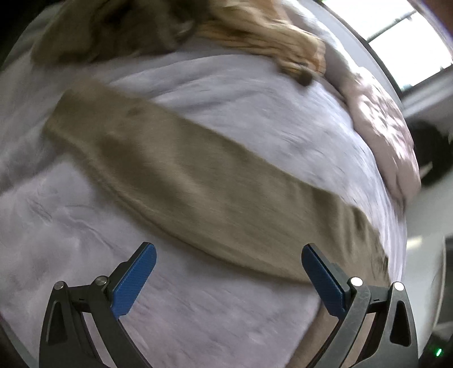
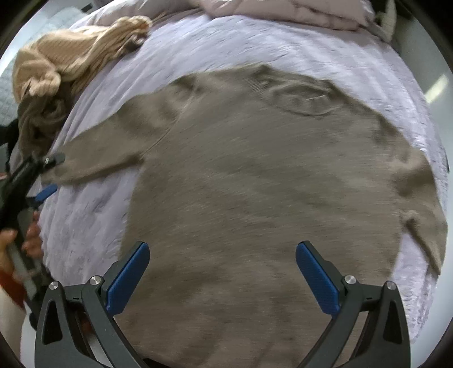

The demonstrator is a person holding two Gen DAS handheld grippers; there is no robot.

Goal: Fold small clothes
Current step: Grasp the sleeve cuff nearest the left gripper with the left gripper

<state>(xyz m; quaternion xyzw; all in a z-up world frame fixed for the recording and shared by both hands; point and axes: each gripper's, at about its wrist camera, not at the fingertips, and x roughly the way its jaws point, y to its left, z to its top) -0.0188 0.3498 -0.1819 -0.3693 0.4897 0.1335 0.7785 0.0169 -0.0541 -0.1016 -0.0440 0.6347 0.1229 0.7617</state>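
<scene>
On the lilac bedspread [image 2: 226,45] we list one taupe sweater [image 2: 254,184], spread flat, neckline [image 2: 305,97] toward the far side of the bed. Its body fills the middle of the right wrist view and runs under and past both blue pads of our right tongs [image 2: 222,278]. These tongs stand wide apart, holding nothing, above the sweater's lower part; the frame is blurred, so we cannot tell whether the pads touch the cloth.

One sleeve [image 1: 181,175] lies stretched across the bedspread. In the left wrist view it runs diagonally from upper left to lower right, passing just beyond our left tongs [image 1: 229,280]. Their right pad overlaps the sleeve's near edge; their left pad is over bare bedspread. These tongs are also wide apart and empty. In the right wrist view the left tongs [image 2: 51,175] sit at the sleeve's cuff end, gripped by our left hand [image 2: 28,237].

Further items: a tan ribbed knit [image 2: 70,56] and a darker brown garment [image 2: 39,119], heaped together at the bed's far left; a pink quilt [image 2: 283,11] along the far edge; a bright window [image 1: 396,36] beyond.
</scene>
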